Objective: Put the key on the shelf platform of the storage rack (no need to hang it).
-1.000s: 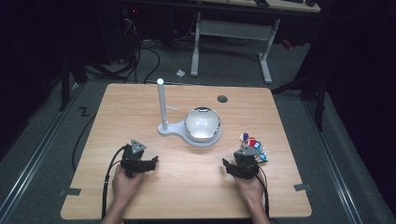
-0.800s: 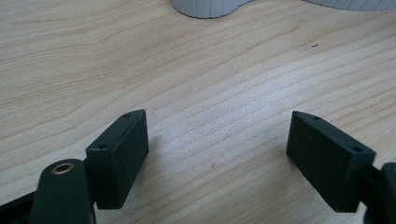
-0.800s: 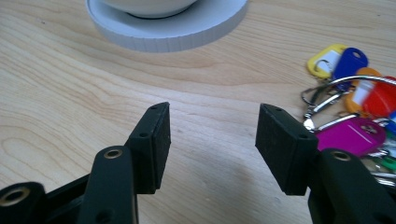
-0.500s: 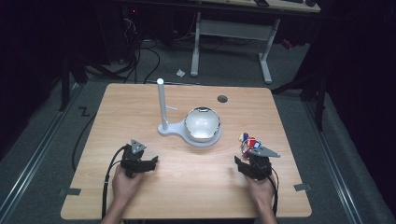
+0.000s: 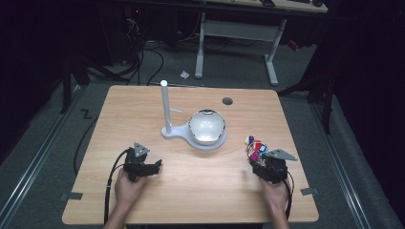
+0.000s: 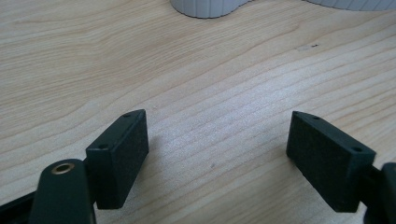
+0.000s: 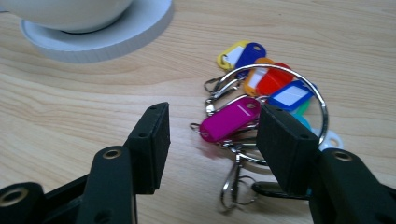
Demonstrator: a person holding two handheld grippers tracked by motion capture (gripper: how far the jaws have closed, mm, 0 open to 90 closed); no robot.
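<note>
Key bunch (image 7: 261,100): lies flat on the desk (image 5: 205,191), near right, beside the white stand (image 5: 196,133).
Right hand-held gripper (image 7: 212,135): jaws spread, straddling the magenta tag (image 7: 229,120).
Left hand-held gripper (image 6: 217,149): spread, over bare wood.
Advice: lower squarely, pinch tag or ring, not loose clips.

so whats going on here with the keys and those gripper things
A person at a wooden table holds a gripper in each hand. The right gripper is open, its fingers low around a bunch of coloured key tags on a metal ring, with the magenta tag between them; nothing is grasped yet. The left gripper is open over bare wood. A white stand with a post and a bowl sits mid-table.
</note>
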